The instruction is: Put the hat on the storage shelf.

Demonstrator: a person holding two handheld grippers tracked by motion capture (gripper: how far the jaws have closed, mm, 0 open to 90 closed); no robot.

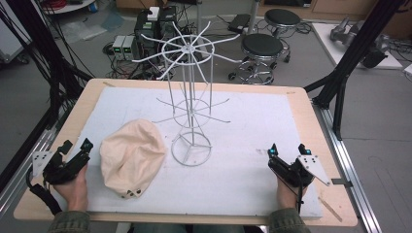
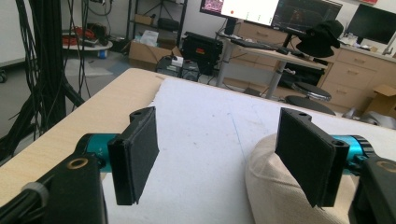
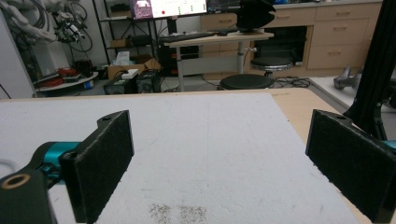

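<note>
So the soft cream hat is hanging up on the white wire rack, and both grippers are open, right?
Not quite. The cream hat isn't hanging; it lies on the white mat, beside the wire rack, as the high view shows. The left gripper and right gripper are both open, holding nothing.

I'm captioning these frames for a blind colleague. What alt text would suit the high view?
A person's two hands rest handheld grippers on a white-covered table: the left gripper, jaws open, beside a cream cloth hat, the right gripper, also open, near the right edge. A white wire rack stands at the middle, just behind the hat.
</note>
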